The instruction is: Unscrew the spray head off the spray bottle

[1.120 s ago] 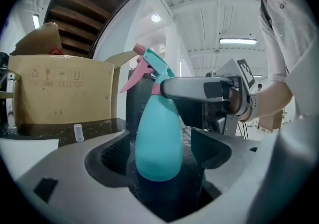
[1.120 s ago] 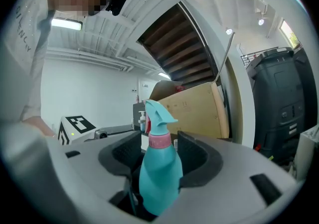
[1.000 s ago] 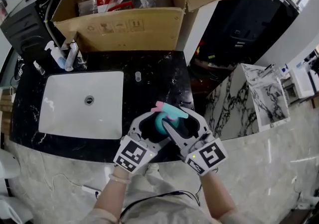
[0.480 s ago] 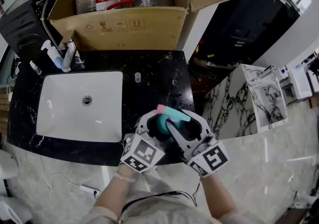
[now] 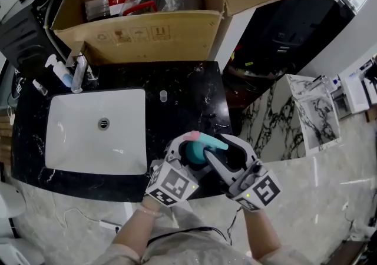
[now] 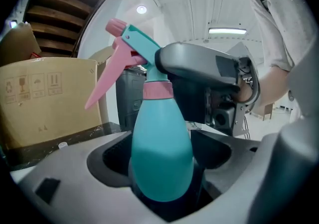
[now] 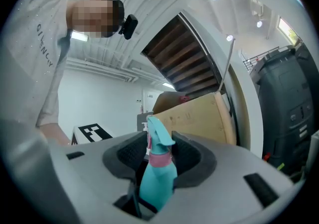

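Observation:
A teal spray bottle with a pink collar and trigger stands upright over the counter's front right edge. My left gripper is shut on its body, which fills the gap between the jaws. My right gripper comes in from the right at the level of the spray head. Its jaws have just been closing with the spray head between them, and the pads look pressed on it. In the left gripper view one grey right finger lies across the back of the spray head.
A white sink is set in the black marble counter, with a faucet and small bottles at its back left. A cardboard box holding bottles stands behind. A small white cap lies on the counter. A marble-patterned stand is at right.
Both grippers and the bottle sit slightly further right and lower in the head view. The right jaws have narrowed round the spray head. The left grip is unchanged.

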